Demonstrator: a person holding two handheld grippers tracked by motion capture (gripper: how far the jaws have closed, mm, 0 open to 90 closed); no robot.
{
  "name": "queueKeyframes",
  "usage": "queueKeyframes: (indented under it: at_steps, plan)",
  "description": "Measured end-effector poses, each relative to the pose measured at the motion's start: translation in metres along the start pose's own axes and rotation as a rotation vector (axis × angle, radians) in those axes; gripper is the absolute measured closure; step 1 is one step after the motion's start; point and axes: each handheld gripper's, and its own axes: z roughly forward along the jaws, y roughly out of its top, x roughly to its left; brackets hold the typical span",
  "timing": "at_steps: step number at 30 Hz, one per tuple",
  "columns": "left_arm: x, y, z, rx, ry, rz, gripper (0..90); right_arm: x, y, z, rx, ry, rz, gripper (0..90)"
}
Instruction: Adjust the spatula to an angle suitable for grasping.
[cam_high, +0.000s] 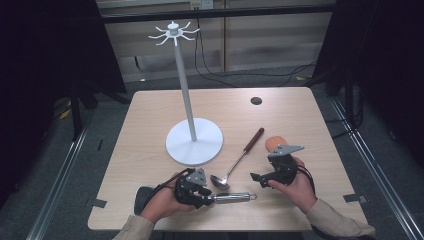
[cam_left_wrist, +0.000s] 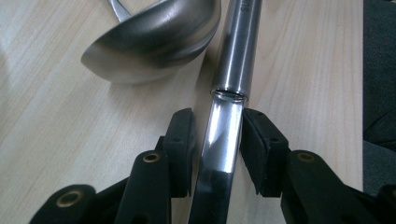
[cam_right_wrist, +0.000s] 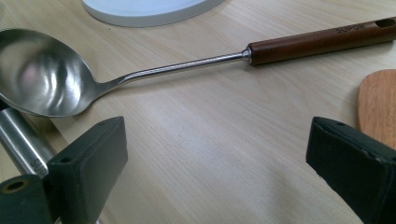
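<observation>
Lying on the worktop (cam_high: 150, 115) at 6 o'clock of the white stand (cam_high: 194, 141): steel tool (cam_high: 232, 197). Left tongs (cam_high: 210, 196) pinching its flat neck, right tongs (cam_high: 256, 178) wide open, empty. Squeeze tight, lift level, avoid the ladle (cam_high: 237, 161) bowl.

Polished metal on pale wood-grain

The ladle (cam_right_wrist: 42, 74) has a glossy steel bowl and a smooth dark wooden grip; the steel utensil handle (cam_left_wrist: 236, 51) shines mirror-bright; the table (cam_high: 290, 120) is matt light wood-grain; the stand (cam_high: 194, 142) looks matt white.
</observation>
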Motion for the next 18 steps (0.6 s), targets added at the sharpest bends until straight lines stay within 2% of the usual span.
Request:
queueKeyframes:
  at_steps: [1,2,4,5,6,8,9,10,11,13,16,18]
  plan:
    - [0.0,0.0,0.0,0.0,0.0,0.0,64.4,0.0,0.0,0.0,0.0,0.0,0.0,4.9]
    - [-0.0009,0.0014,0.0013,0.001,0.005,0.019,64.4,-0.0003,-0.0004,-0.0005,0.001,0.0,0.001,4.9]
    - [-0.0012,0.0034,0.0014,0.017,-0.007,0.018,67.1,-0.0008,-0.0015,-0.0013,0.003,-0.005,0.006,4.9]
    - [-0.0003,0.0045,0.002,0.015,-0.038,0.021,69.5,-0.0011,-0.0023,-0.0024,0.002,-0.008,0.01,4.9]
    - [-0.0018,0.0055,0.0032,0.015,-0.031,0.04,69.9,-0.0012,-0.0026,-0.0029,0.002,-0.01,0.012,4.9]
    - [-0.0026,0.0058,0.0039,0.013,-0.015,0.047,70.4,-0.0018,-0.003,-0.0034,0.0,-0.013,0.012,4.9]
    - [-0.0025,0.0068,0.003,0.032,-0.018,0.055,71.0,-0.0018,-0.0032,-0.0039,0.001,-0.014,0.017,4.9]
    - [-0.0032,0.0066,0.0046,0.013,-0.025,0.056,72.1,-0.0029,-0.0036,-0.005,0.003,-0.016,0.016,4.9]
    - [-0.004,0.0075,0.0053,0.013,-0.029,0.052,72.6,-0.0031,-0.0037,-0.0051,0.002,-0.018,0.013,4.9]
    - [-0.0053,0.0086,0.0054,0.02,-0.027,0.063,74.0,-0.0029,-0.0036,-0.0053,0.0,-0.021,0.018,4.9]
    - [-0.0051,0.0089,0.0052,0.022,-0.024,0.054,74.5,-0.0026,-0.0035,-0.0053,0.0,-0.02,0.019,5.0]
    - [-0.0045,0.0089,0.0033,0.042,-0.028,0.063,74.5,-0.0029,-0.0037,-0.0052,0.001,-0.018,0.015,4.9]
